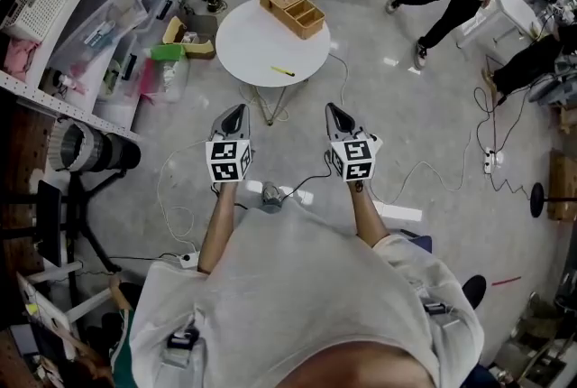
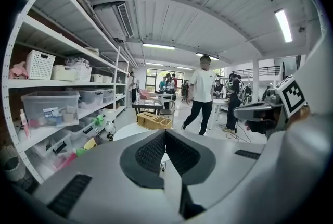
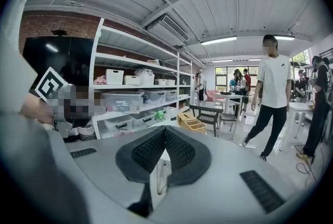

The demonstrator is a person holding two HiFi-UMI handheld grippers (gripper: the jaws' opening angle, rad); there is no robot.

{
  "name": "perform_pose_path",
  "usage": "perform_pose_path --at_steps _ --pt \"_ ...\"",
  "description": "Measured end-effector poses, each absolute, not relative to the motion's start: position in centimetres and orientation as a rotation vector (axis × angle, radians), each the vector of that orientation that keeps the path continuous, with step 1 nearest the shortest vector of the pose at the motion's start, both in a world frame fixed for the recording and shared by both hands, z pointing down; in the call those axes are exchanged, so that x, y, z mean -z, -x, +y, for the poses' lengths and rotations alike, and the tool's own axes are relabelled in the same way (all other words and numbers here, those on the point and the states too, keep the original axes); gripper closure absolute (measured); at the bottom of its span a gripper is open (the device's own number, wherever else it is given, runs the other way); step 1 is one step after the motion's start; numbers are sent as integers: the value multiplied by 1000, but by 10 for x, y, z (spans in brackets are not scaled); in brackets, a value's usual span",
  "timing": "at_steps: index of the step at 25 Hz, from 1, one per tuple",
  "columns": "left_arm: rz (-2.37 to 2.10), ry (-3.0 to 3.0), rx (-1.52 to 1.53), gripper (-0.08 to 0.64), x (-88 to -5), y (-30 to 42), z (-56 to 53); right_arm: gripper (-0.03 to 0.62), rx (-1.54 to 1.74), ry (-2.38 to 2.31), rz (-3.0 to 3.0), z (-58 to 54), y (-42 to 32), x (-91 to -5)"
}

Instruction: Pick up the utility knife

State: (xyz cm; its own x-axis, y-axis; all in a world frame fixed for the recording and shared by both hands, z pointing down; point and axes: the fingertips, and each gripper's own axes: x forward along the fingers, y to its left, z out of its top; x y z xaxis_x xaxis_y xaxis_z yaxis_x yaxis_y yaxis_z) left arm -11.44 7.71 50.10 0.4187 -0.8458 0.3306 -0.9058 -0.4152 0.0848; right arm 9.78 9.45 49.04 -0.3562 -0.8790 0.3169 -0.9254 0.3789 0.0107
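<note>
On floor ahead: round white table (image 1: 236, 41) w/ wooden organizer (image 1: 291, 8) at far edge. Nearer, L gripper (image 1: 239, 110) & R gripper (image 1: 332, 109), both w/ jaws closed, nothing held, short of table. Yellow utility knife (image 1: 282, 70) lies on tabletop's near part.

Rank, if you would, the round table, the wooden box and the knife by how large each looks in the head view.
1. round table, by far the largest
2. wooden box, resting on it
3. knife, a thin yellow sliver on the tabletop

All three lie at a similar distance, so the order is safe.
</note>
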Motion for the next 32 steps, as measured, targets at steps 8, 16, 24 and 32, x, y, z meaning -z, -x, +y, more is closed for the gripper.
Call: perform_pose_path --at_steps 8,16,24,32 --pt "-1470 -2463 -338 538 -503 128 11 561 -233 -1634 -2331 39 -81 -490" --pt "-1412 -2483 -357 538 -516 128 -13 561 -268 -1638 -2303 22 -71 -504" --pt "-1397 -2467 -375 538 -528 126 -31 561 -306 -1626 -2306 3 -69 -514" --pt "-1418 -2446 -389 538 -535 120 -72 561 -327 -1611 -2315 -40 -79 -528"
